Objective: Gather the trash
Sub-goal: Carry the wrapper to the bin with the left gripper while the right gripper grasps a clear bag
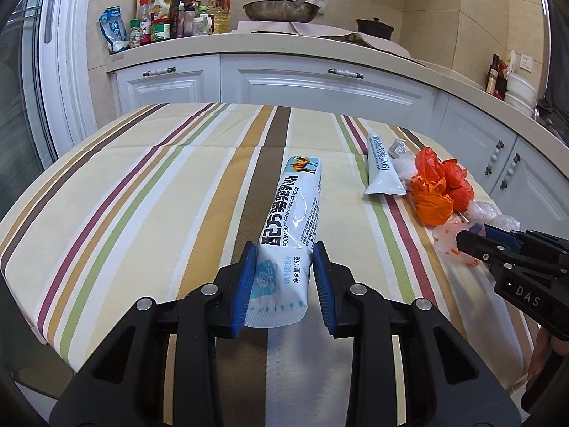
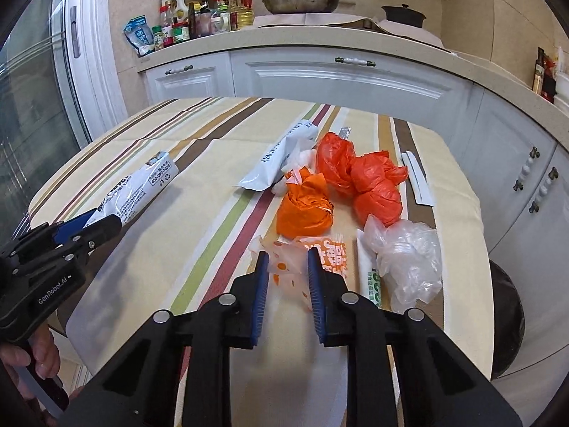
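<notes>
My left gripper (image 1: 284, 252) has its blue pads on both sides of the near end of a white camel milk powder packet (image 1: 291, 213), which lies on the striped tablecloth (image 1: 142, 185); the same packet shows in the right wrist view (image 2: 135, 192). My right gripper (image 2: 286, 259) is shut on a small clear wrapper with orange print (image 2: 288, 267). Beyond it lie an orange paper wad (image 2: 306, 210), crumpled red-orange plastic bags (image 2: 359, 174), a clear plastic bag (image 2: 409, 263), a second white packet (image 2: 277, 160) and an orange-printed wrapper (image 2: 330, 256).
A white paper sleeve (image 2: 418, 181) lies at the table's right side. A dark bin (image 2: 505, 320) stands beyond the table's right edge. White cabinets (image 1: 320, 82) and a counter with bottles (image 1: 170, 17) and a pan (image 1: 281, 9) run behind the table.
</notes>
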`<state>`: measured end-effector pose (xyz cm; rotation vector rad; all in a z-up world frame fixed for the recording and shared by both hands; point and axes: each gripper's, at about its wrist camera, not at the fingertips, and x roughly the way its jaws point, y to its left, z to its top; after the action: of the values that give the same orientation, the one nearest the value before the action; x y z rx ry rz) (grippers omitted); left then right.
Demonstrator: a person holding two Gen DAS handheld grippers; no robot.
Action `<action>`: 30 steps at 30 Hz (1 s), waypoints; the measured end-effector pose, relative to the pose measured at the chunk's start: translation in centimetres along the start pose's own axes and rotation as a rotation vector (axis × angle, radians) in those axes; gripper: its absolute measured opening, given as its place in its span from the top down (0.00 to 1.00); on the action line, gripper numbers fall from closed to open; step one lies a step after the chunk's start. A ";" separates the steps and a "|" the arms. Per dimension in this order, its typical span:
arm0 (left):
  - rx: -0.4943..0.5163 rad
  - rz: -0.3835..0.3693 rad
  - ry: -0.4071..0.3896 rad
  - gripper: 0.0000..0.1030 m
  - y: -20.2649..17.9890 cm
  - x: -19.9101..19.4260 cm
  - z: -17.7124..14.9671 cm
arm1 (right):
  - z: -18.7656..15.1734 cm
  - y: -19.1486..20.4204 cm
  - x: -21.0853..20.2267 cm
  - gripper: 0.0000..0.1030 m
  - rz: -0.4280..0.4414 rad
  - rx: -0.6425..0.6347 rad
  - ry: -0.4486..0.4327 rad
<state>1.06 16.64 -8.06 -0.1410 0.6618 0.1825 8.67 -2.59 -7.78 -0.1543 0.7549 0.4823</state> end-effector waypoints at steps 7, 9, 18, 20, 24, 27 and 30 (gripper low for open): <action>0.008 -0.009 -0.022 0.69 -1.0 -1.1 0.3 | -0.1 -0.3 -2.2 0.82 0.006 0.006 -0.062; 0.011 -0.017 -0.035 0.69 -1.5 -1.7 0.5 | 0.0 -0.5 -3.1 0.82 0.008 0.013 -0.085; 0.041 -0.098 -0.077 0.69 -5.2 -3.7 2.1 | -0.2 -3.5 -7.9 0.82 -0.049 0.055 -0.194; 0.055 -0.125 -0.085 0.69 -6.6 -4.0 2.3 | -0.4 -4.9 -8.8 0.82 -0.087 0.077 -0.211; 0.099 -0.183 -0.105 0.69 -10.1 -4.3 2.6 | -1.4 -8.3 -9.8 0.82 -0.168 0.130 -0.226; 0.142 -0.229 -0.109 0.69 -13.1 -4.2 2.7 | -2.5 -11.2 -10.5 0.82 -0.243 0.174 -0.227; 0.187 -0.273 -0.101 0.69 -16.4 -3.8 2.8 | -3.6 -14.1 -11.0 0.82 -0.307 0.216 -0.227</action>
<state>3.29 0.77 -2.31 -0.0407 0.5500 -0.1341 6.24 -20.08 -3.31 -0.0117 0.5433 0.1209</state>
